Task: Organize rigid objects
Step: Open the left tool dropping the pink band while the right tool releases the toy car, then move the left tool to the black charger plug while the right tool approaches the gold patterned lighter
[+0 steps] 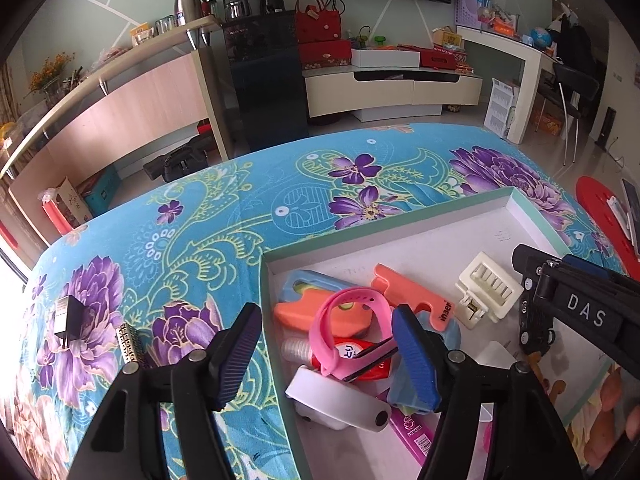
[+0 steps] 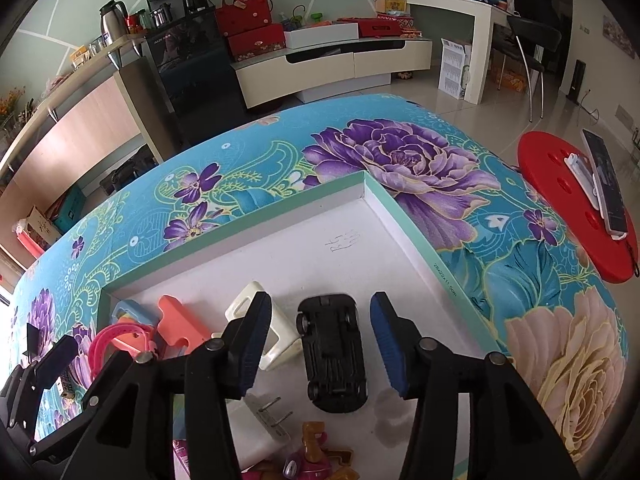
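Two hand-held grippers hovered over a shallow white cardboard box with a mint-green rim (image 2: 404, 210), which sat on a table draped in a turquoise cloth printed with purple flowers (image 1: 160, 240).

The left gripper (image 1: 326, 356) pointed toward 12 o'clock with its jaws spread wide and holding nothing. Its left finger hung outside the box's near-left wall; its right finger sat over the clutter inside. Between them lay a pink silicone wristband (image 1: 344, 320) looped on a red and white tube (image 1: 360, 360), with a white curved plastic piece (image 1: 340, 400) at 6 o'clock from it.

The right gripper (image 2: 320, 348) also pointed toward 12 o'clock, jaws wide and empty, straddling a black toy car lying upside down (image 2: 334, 354) on the box floor without touching it.

At 9 o'clock from the car lay a cream plastic hair claw (image 2: 276, 332), partly hidden by the right gripper's left finger. Farther left lay a coral flat plastic piece (image 2: 176, 324). Outside the box, on the cloth at 9 o'clock, stood a small black plug adapter (image 1: 66, 316). A red round stool (image 2: 560, 200) stood beyond the table at 2 o'clock.
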The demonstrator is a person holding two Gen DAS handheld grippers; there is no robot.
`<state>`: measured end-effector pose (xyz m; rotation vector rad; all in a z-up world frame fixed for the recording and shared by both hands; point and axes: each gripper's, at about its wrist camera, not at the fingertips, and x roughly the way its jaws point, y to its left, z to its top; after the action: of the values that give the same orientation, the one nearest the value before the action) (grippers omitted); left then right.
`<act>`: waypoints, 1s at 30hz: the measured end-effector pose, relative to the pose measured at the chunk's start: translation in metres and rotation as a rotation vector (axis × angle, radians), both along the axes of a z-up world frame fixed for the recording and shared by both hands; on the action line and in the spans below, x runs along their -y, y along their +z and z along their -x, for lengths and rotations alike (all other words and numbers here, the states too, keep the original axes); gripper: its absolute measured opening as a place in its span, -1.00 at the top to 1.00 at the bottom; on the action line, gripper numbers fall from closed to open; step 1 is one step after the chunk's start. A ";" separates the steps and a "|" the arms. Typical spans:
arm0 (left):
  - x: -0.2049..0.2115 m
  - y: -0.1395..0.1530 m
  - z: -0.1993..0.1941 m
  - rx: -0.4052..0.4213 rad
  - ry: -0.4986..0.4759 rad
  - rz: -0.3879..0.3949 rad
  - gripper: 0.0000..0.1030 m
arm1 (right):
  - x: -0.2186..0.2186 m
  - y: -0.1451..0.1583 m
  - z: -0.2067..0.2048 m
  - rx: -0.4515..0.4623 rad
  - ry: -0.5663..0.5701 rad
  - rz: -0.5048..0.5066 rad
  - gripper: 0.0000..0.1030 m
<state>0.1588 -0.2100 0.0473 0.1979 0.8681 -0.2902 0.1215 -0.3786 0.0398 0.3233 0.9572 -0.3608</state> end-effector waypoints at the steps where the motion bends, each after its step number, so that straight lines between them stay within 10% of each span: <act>1: -0.005 0.002 -0.001 0.002 0.015 0.006 -0.44 | -0.001 0.002 0.000 0.007 0.005 0.000 -0.21; 30: -0.151 -0.005 -0.034 -0.070 0.503 0.089 -0.83 | -0.105 0.009 -0.027 0.036 0.317 -0.018 -0.23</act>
<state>0.1931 -0.0592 0.0421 -0.1166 0.9411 0.1354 0.1489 -0.2732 0.0484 0.1896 0.9590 -0.0561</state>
